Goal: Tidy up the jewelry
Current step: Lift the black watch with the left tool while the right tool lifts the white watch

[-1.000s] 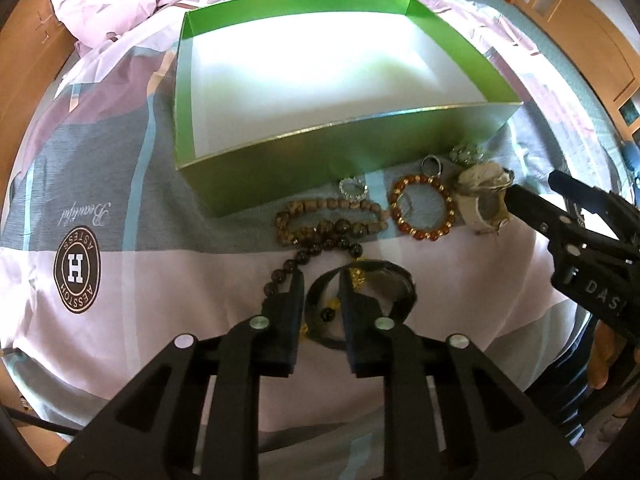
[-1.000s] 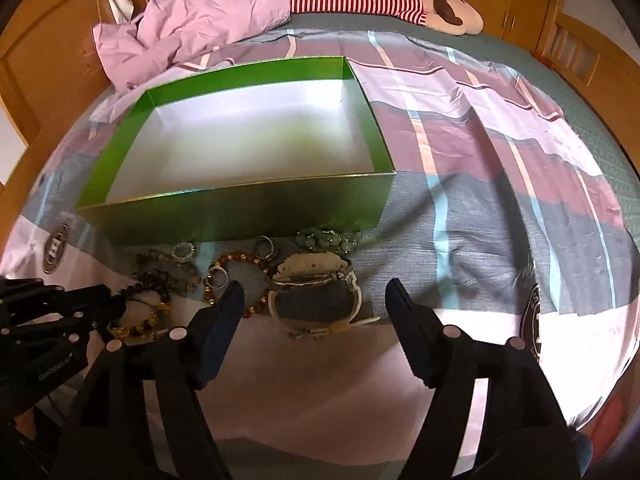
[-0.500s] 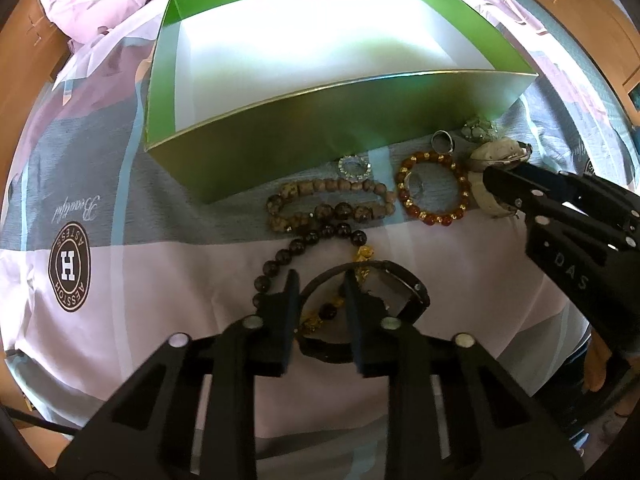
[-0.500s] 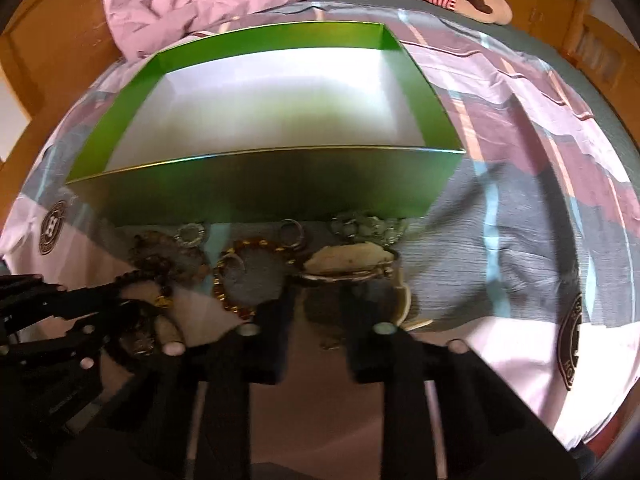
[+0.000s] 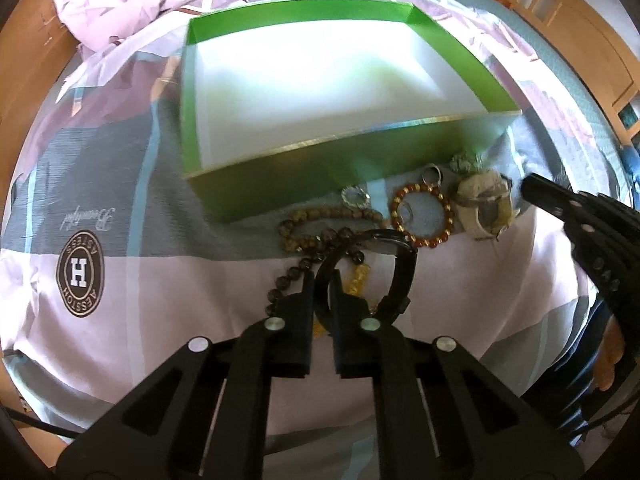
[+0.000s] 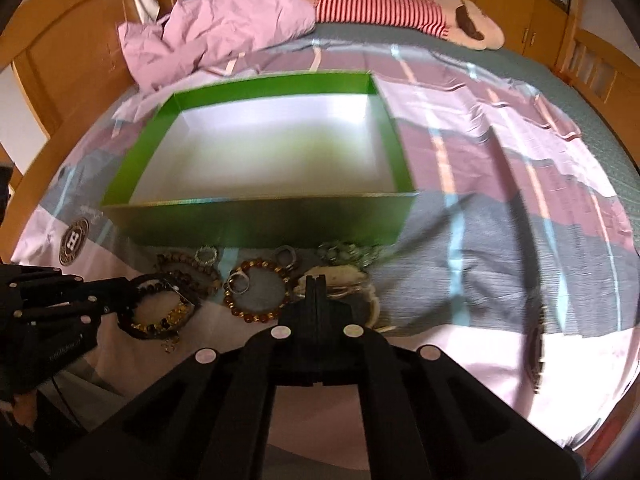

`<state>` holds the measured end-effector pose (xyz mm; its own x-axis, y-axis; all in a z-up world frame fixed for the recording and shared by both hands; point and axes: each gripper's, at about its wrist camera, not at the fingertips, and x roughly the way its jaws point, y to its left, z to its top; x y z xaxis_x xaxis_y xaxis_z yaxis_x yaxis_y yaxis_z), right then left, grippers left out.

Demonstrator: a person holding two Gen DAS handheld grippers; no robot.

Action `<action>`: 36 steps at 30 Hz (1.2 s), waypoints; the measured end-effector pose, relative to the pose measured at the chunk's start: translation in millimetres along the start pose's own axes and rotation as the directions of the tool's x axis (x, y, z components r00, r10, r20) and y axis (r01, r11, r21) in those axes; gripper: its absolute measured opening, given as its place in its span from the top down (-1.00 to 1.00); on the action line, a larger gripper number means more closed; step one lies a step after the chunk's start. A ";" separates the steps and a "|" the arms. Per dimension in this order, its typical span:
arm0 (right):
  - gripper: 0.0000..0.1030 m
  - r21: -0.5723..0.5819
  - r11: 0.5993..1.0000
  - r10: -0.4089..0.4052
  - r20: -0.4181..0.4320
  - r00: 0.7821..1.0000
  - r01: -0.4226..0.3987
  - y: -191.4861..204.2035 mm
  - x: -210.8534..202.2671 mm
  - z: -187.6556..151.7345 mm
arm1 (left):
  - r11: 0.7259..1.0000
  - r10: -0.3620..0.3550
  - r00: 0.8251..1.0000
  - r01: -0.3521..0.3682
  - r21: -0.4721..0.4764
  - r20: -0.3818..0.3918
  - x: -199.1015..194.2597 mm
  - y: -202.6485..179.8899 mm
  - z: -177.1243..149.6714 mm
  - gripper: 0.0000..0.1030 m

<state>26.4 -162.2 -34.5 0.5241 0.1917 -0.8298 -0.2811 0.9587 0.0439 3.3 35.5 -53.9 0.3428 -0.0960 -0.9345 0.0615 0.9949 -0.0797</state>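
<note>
Both our claws now clamp jewelry
Our left gripper [image 5: 323, 280] pinches the black watch [image 5: 394, 266], lifted; our right gripper [image 6: 315, 280], earlier spread, pinches the cream watch [image 6: 340, 274].

The open cardboard box [image 6: 256, 222] is bright green outside, white inside. Before its near wall lie an amber bead bracelet [image 5: 423, 216] and a brown wooden bead string [image 5: 308, 227]. Beneath it, the bedsheet [image 5: 120, 320] shows pink, grey and blue bands.

The green box [image 5: 280, 176] looks like glossy cardboard with a matt white inside. The bed sheet [image 5: 120, 184] is soft printed cloth. The amber bracelet [image 5: 422, 216] has shiny smooth beads. The bed frame [image 6: 60, 56] is varnished wood
</note>
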 end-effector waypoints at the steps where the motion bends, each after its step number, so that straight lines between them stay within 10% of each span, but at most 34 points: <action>1: 1.00 0.004 1.000 -0.003 0.008 1.000 0.003 -3.7 -4.6 0.2 | 1.000 -0.002 1.000 0.002 -0.004 0.007 -3.0 3.2 0.8 0.85; 8: 0.99 0.004 0.999 -0.041 -0.013 0.999 0.041 -15.0 -7.1 -0.8 | 0.998 -0.047 0.998 0.048 -0.033 0.033 -16.3 16.9 3.6 0.84; 15: 0.19 -0.012 0.998 -0.062 -0.110 0.992 0.061 -13.8 38.3 -16.5 | 0.998 -0.027 1.000 0.026 -0.053 -0.009 -4.5 23.3 0.6 0.78; 22: 0.89 0.021 0.998 -0.058 -0.137 0.989 0.061 -20.3 59.9 -15.6 | 0.995 -0.029 0.999 0.026 -0.095 -0.032 0.1 39.6 2.3 0.54; 31: 0.88 0.028 1.000 0.015 -0.143 0.990 -0.011 -24.7 34.0 -22.3 | 0.997 0.031 0.994 -0.039 -0.069 -0.108 26.4 33.5 0.6 0.40; 34: 0.88 -0.026 0.999 0.024 -0.142 0.990 -0.028 -16.7 22.4 -20.9 | 0.996 0.043 0.991 -0.052 -0.072 -0.126 37.9 33.0 2.7 0.72; 36: 0.88 -0.189 0.979 -0.115 -0.163 0.980 0.083 -1.5 25.6 -21.5 | 0.997 0.032 0.993 -0.040 -0.072 -0.115 37.3 30.9 4.7 0.86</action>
<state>23.0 -163.2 -67.8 0.4145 0.0436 -0.9090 -0.3833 0.9143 -0.1309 22.4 62.5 -89.5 0.2343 -0.0600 -0.9703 -0.0198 0.9976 -0.0665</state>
